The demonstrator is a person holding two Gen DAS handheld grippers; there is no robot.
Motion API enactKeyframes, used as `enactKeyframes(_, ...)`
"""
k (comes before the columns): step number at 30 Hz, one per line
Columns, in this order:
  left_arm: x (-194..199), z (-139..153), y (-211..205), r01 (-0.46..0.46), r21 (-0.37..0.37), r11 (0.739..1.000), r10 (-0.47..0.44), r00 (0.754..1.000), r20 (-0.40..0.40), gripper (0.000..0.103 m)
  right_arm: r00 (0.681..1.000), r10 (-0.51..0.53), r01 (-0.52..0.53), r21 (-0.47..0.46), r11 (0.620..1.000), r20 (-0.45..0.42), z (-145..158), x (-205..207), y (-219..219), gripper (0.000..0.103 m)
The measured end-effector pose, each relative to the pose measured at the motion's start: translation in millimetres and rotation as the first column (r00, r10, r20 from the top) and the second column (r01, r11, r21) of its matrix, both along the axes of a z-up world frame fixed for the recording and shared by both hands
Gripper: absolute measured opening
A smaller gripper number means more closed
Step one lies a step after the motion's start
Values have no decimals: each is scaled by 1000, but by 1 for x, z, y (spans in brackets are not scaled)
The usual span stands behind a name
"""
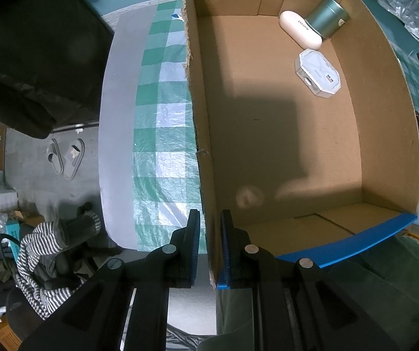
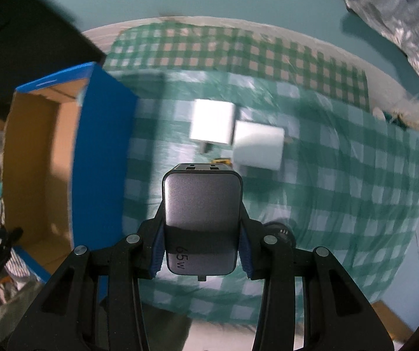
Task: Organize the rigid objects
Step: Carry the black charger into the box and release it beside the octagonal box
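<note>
My left gripper is shut on the near-left wall of the cardboard box, one finger on each side of it. Inside the box lie a white oblong case, a grey-green tin and a white octagonal box at the far right. My right gripper is shut on a grey 65W charger and holds it above the checked cloth. Two white chargers lie on the cloth ahead. The box stands to the left there.
A green checked cloth covers the round table. A silver foil bag lies at the far right. A small dark round object sits just right of my right gripper. Slippers and striped clothes lie on the floor to the left.
</note>
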State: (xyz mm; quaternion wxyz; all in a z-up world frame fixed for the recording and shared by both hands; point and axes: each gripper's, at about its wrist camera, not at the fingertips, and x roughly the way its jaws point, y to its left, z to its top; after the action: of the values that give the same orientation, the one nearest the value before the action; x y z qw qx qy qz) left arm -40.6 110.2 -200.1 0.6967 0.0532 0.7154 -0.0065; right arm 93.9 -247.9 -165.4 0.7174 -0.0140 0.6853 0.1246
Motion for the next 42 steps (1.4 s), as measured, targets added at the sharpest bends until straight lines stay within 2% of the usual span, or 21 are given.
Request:
enactKeyframes(12, 0, 1, 0, 0, 1, 1000, 0, 1000, 0, 14, 988, 134, -135, 19, 991, 75, 44, -5, 41, 40)
enactKeyframes(22, 0, 1, 1, 4, 1, 1000, -4, 1000, 5, 14, 957, 269, -274, 32, 961, 112, 69, -12, 90, 40)
enactKeyframes(32, 0, 0, 3, 2, 1, 1000, -2, 1000, 8, 14, 913, 392, -396, 23, 918, 113, 66, -18, 136, 40)
enactKeyframes(38, -1, -1, 3, -1, 0, 1000, 1, 1000, 9, 14, 873, 477, -479, 0, 878, 102, 52, -24, 164, 40)
enactKeyframes(42, 1, -1, 3, -3, 0, 1000, 3, 1000, 11, 14, 835, 543, -544, -14, 839, 89, 39, -29, 183, 40)
